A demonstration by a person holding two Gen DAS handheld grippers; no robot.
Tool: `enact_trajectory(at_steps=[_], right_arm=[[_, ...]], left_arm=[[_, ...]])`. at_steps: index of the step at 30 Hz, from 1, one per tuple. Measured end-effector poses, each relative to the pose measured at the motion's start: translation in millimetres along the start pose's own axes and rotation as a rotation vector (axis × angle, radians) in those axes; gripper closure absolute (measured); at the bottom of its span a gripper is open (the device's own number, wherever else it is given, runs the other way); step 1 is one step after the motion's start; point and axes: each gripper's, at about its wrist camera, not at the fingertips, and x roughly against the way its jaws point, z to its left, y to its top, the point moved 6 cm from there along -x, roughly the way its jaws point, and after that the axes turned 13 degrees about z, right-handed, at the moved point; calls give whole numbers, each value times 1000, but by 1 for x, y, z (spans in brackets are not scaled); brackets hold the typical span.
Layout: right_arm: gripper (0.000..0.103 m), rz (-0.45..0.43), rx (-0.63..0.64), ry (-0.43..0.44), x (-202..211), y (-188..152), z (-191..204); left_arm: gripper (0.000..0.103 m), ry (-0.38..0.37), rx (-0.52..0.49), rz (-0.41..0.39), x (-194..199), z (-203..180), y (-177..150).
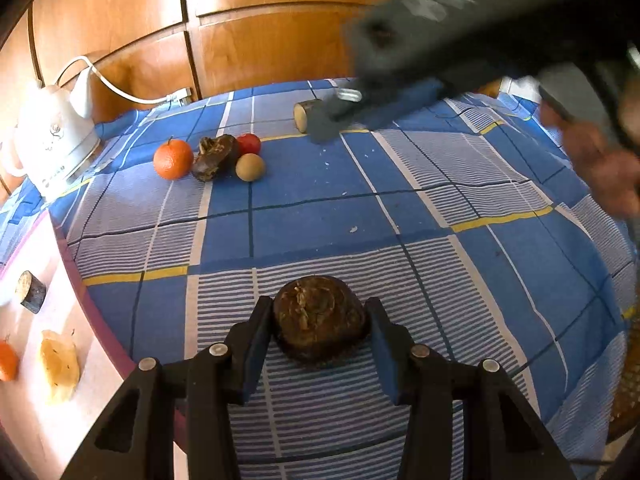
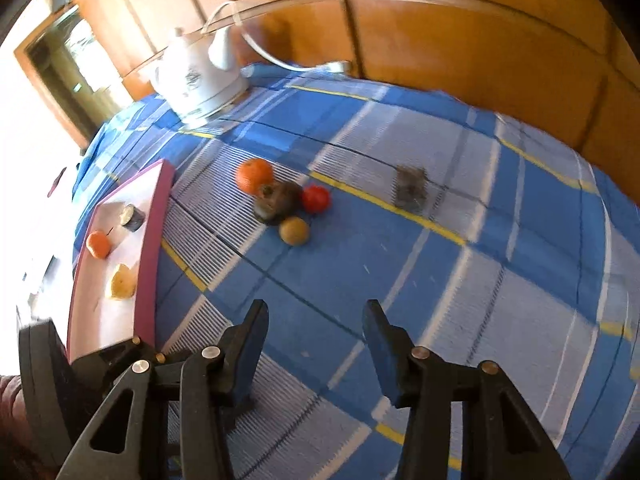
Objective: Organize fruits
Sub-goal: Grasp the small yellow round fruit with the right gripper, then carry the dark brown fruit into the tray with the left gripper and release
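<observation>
Below, the left tool (image 1: 320, 320) clenched a brown fruit (image 1: 319, 318) over the checked cloth (image 1: 400, 200). Farther back an orange (image 1: 173, 159), a second brown fruit (image 1: 214, 157), a tomato (image 1: 249, 144) and a kiwi (image 1: 250, 167) clustered. The right tool (image 2: 316, 320) hung released, nothing between its pads.

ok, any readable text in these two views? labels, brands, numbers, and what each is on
No text can be read in either view.
White kettle: a dark emblem on its side and a dark line along its base, both too small and blurred to read.
Same kettle in the left wrist view: emblem and base marks again unreadable.
Fruits, checked cloth, pink-edged tray and both grippers: no lettering visible.
</observation>
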Motion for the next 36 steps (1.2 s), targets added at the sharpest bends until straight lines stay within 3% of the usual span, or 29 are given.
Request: enact_trajectory(at_steps=[10,12,13,14,15,20,28,36], right_arm=[[53,117,133,-109,-59,51,23],[62,140,156,-126,-69,54,25],[74,150,167,-147,-74,54,25],[80,150,169,-165,-76,54,24],[80,142,167,-162,-75,53,23],[80,127,146,-148,-56,27,11],[80,171,47,-138,-37,-44,-25],[80,139,21,-118,-37,-49,-28]], left_arm=[[56,-2,-6,-20,4,-4,-5],[56,-2,-4,-21,3,-3,-4],[56,-2,-6,-22,3,-3,-4],[56,-1,-6,-23,3,-3,-3],[56,-1,-6,-24,3,-3,-3],[56,-1,-5,-25,3,-3,-3],[56,0,-3,-18,2,-4,-1],[57,-38,26,41,5,4,3]])
